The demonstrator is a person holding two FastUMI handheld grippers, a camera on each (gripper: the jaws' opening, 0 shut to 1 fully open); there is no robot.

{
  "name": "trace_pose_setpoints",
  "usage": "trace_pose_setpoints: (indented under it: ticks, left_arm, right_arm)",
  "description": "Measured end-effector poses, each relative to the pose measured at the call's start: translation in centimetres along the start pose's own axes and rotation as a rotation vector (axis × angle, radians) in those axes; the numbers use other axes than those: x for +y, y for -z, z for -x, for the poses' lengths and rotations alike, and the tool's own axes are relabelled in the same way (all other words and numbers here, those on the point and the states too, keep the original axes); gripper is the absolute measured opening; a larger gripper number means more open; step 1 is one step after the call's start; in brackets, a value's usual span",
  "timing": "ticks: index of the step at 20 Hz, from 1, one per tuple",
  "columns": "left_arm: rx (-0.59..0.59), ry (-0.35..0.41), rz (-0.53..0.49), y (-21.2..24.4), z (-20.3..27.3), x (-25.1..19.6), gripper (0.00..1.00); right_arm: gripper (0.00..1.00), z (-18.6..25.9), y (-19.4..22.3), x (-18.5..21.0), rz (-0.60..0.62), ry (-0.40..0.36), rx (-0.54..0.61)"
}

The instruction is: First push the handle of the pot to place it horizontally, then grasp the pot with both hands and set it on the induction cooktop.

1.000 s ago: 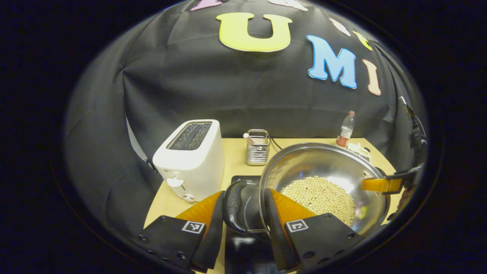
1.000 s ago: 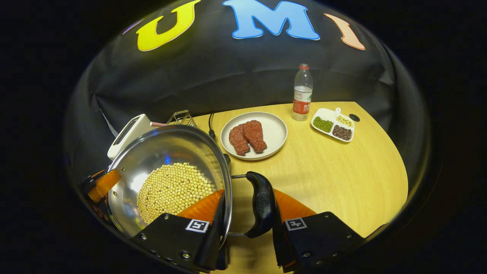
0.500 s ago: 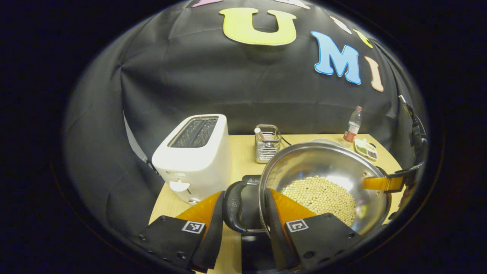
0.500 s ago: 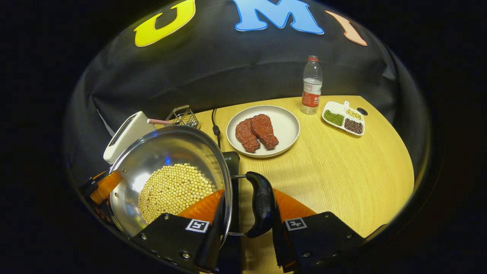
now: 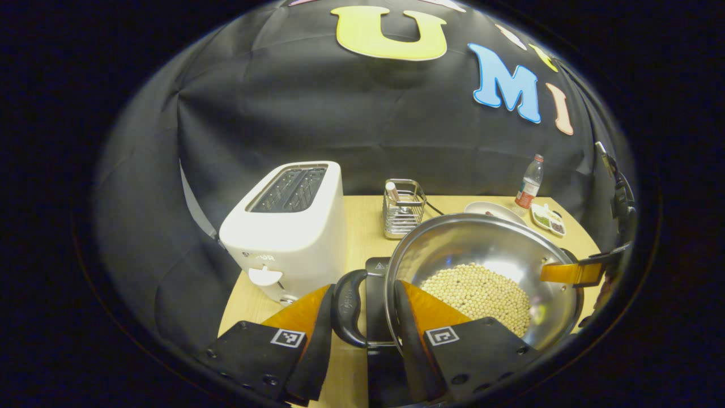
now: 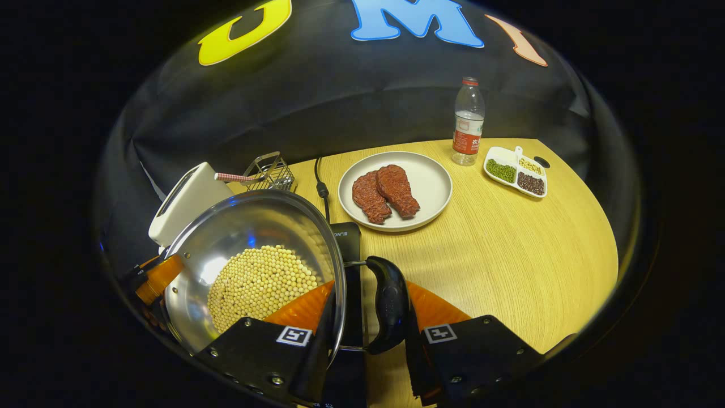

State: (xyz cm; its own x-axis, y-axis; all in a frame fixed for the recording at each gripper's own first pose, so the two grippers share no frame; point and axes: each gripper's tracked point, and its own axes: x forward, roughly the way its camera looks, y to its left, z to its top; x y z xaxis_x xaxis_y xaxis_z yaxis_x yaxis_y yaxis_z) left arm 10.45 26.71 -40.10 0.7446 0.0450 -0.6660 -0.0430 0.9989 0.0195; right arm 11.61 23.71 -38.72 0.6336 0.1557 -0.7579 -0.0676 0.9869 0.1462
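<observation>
Both grippers are clamped on the pot [image 5: 481, 266]: left gripper [image 5: 362, 317] fingers squeeze one black side handle [image 5: 346, 309], right gripper [image 6: 368, 317] pinches the other. Pot's full of beans [image 6: 257, 283], sitting over the induction cooktop [image 5: 376, 272] by the toaster [image 5: 289, 226].

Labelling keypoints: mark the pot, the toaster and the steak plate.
pot [image 5: 481, 249], left gripper view, bare inner wall above the beans.
toaster [image 5: 294, 238], left gripper view, white side panel.
plate [image 6: 433, 181], right gripper view, bare surface right of the steaks.
</observation>
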Motion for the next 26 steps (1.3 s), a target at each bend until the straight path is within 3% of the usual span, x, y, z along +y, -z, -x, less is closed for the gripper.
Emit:
trace_pose_setpoints:
  ticks: [10, 13, 14, 16, 17, 20, 22, 26]
  left_arm:
    - [-0.01, 0.016, 0.048, 1.3, -0.6, 0.9, 0.61]
    - [-0.033, -0.011, 0.029, 1.0, -0.4, 1.5, 0.66]
    - [-0.055, -0.02, 0.024, 0.4, 0.0, 1.6, 0.74]
    - [-0.092, -0.026, 0.035, -0.8, 0.8, 1.6, 0.73]
    - [-0.102, -0.035, 0.046, -1.1, 1.5, 1.7, 0.86]
    - [-0.161, -0.11, 0.048, -2.9, 4.8, 2.8, 0.87]
    - [-0.209, -0.153, 0.063, -4.5, 8.1, 2.5, 0.87]
    - [-0.318, -0.152, 0.092, -8.0, 15.8, -2.0, 0.88]
  right_arm:
    - [0.57, -0.5, 0.2, 0.5, 0.025, 0.017, -0.046]
    - [0.57, -0.3, 0.3, 0.8, 0.018, 0.015, -0.067]
    - [0.58, -0.4, 0.3, 0.8, 0.028, 0.019, -0.079]
    - [0.56, -0.2, 0.2, 0.9, 0.044, 0.01, -0.099]
    - [0.67, 0.2, -0.1, 0.6, 0.048, 0.003, -0.118]
    - [0.83, 2.7, -1.9, -0.3, 0.062, -0.027, -0.206]
    - [0.89, 5.2, -3.3, -1.1, 0.059, -0.051, -0.269]
    - [0.91, 11.3, -6.3, -4.1, 0.096, -0.078, -0.379]
